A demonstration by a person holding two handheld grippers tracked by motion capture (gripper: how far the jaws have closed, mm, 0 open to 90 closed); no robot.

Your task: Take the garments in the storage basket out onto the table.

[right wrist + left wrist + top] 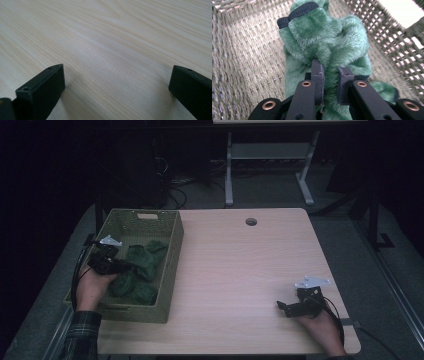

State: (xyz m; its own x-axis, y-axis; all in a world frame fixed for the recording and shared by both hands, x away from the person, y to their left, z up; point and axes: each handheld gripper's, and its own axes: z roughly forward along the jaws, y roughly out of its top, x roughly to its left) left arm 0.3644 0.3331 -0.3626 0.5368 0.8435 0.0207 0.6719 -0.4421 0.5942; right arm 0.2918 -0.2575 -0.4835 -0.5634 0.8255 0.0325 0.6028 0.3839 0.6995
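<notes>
Green plush cloth (324, 42), bunched, pinched, in basket (242, 62)

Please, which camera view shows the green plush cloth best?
The left gripper view: the green cloth is close, its fur clear, pinched in the left claw. The high view shows small dark green pieces in the basket.

- The room lay dark beyond a pale wooden table (240, 270); a round cable hole (251, 222) sat near its far edge
- Grey floor (350, 245) surrounded it
- A white-legged desk frame (270, 165) stood behind; black cables (175, 190) trailed on the floor
</notes>
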